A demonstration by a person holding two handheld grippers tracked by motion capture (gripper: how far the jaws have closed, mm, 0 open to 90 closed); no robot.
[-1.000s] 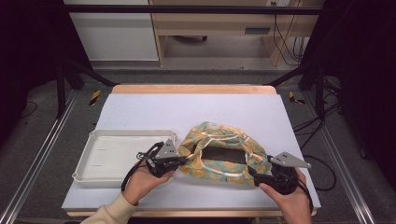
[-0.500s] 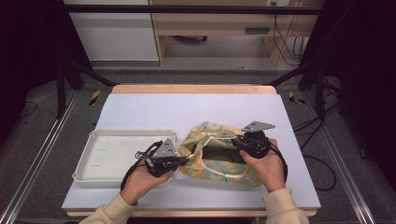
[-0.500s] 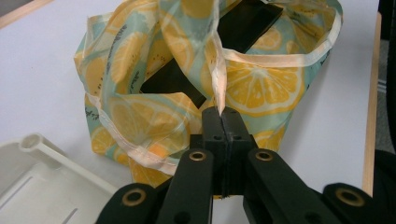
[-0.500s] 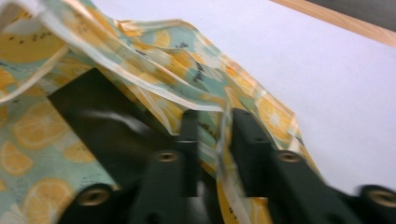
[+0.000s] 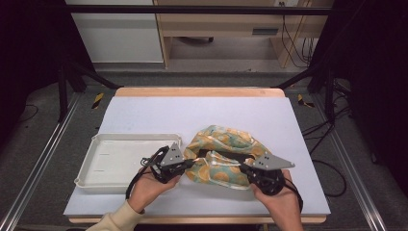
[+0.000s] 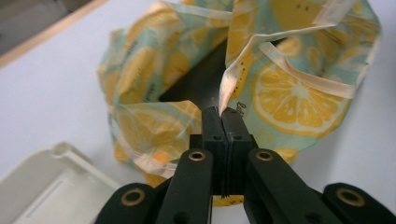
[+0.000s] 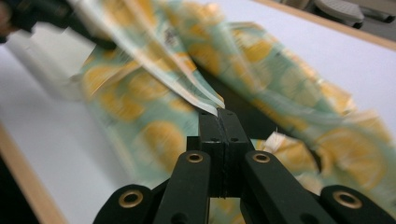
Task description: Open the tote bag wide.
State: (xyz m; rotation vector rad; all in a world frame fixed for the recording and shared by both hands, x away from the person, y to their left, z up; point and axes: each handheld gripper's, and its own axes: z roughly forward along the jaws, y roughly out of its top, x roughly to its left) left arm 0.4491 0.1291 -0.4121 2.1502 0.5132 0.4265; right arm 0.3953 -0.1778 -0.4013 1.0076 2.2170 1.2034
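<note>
A crumpled cloth with a lemon print on pale green lies on the white table, its dark opening facing up. My left gripper is at the cloth's left edge. In the left gripper view it is shut on a cream-trimmed strip of the cloth. My right gripper is at the cloth's near right edge. The blurred right gripper view shows it shut on a folded edge of the cloth, which stretches away to the upper left.
A shallow white tray lies empty to the left of the cloth, close to my left hand; its corner appears in the left gripper view. The table's wooden front edge is just below my hands.
My right gripper went from the front right up to the cloth's far right side, then came back toward the front with the cloth's edge in it. The left gripper stayed put.
</note>
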